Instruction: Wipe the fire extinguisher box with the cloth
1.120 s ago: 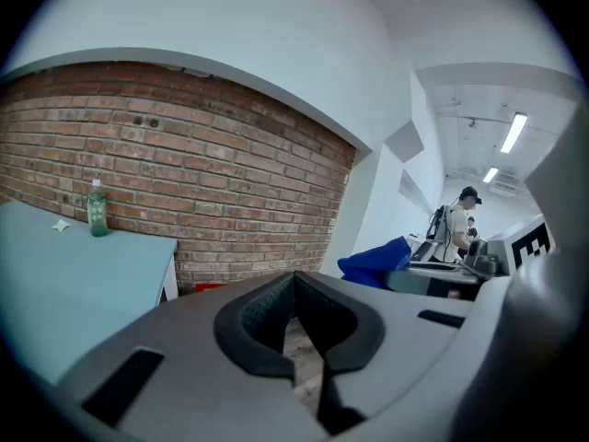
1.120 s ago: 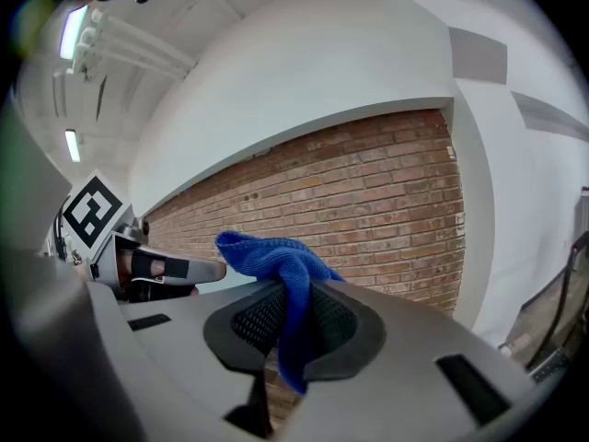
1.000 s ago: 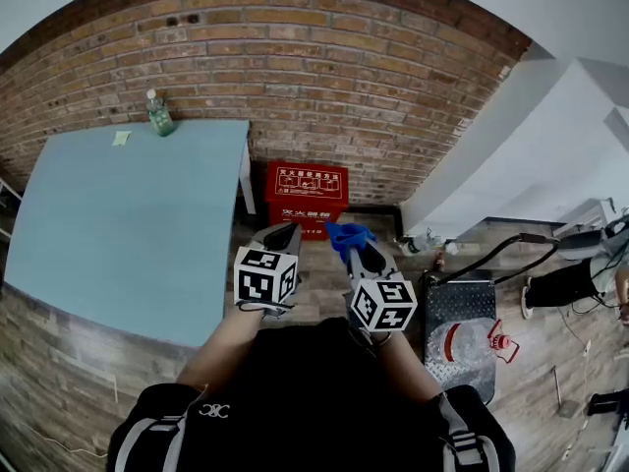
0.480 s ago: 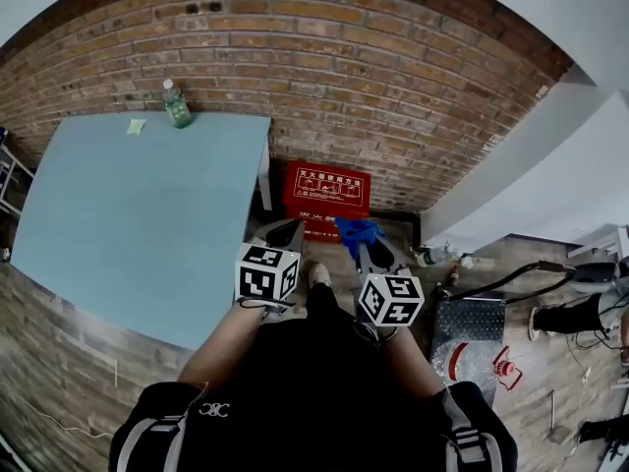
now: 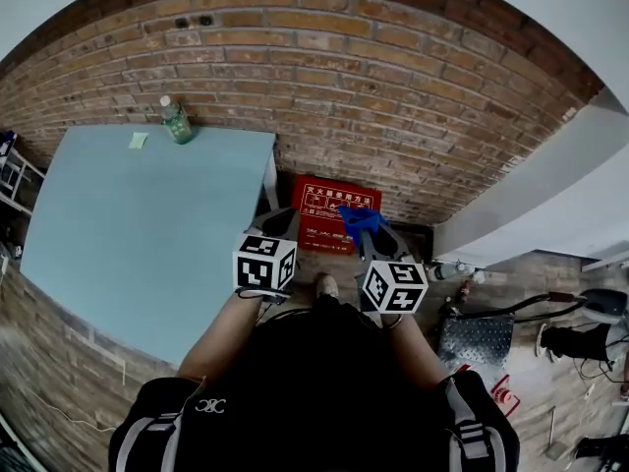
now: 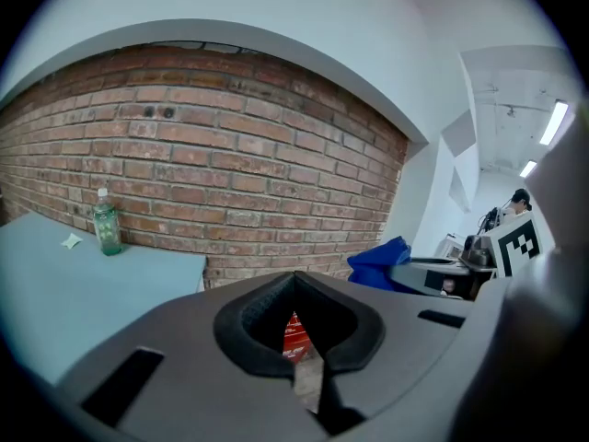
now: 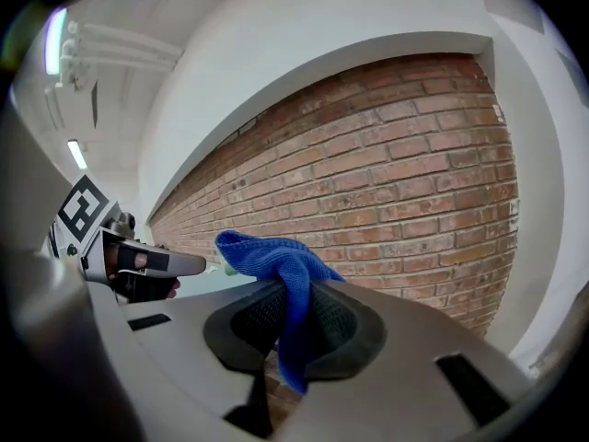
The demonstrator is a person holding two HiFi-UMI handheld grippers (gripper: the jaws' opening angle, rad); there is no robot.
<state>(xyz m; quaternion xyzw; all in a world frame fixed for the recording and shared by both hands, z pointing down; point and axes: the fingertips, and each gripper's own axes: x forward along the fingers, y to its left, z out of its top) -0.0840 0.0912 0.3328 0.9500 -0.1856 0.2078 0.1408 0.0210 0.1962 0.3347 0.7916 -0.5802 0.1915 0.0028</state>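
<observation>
The red fire extinguisher box (image 5: pixel 334 214) stands on the floor against the brick wall, right of the table leg; a sliver of the box (image 6: pixel 293 334) shows between the left jaws. My right gripper (image 5: pixel 366 226) is shut on a blue cloth (image 5: pixel 359 219), held just above the box's right front. In the right gripper view the cloth (image 7: pixel 285 288) bunches above the jaws and hangs down through them. My left gripper (image 5: pixel 280 222) is shut with nothing in it, level with the box's left side.
A light blue table (image 5: pixel 128 224) fills the left, with a green bottle (image 5: pixel 176 120) and a small paper scrap (image 5: pixel 139 140) at its far edge. A brick wall (image 5: pixel 393 106) runs behind. A metal plate (image 5: pixel 474 337) and cables lie on the floor at right.
The view has moved forward toward the wall; the red box now sits closer under both grippers. Both grippers kept their grip and spacing.
</observation>
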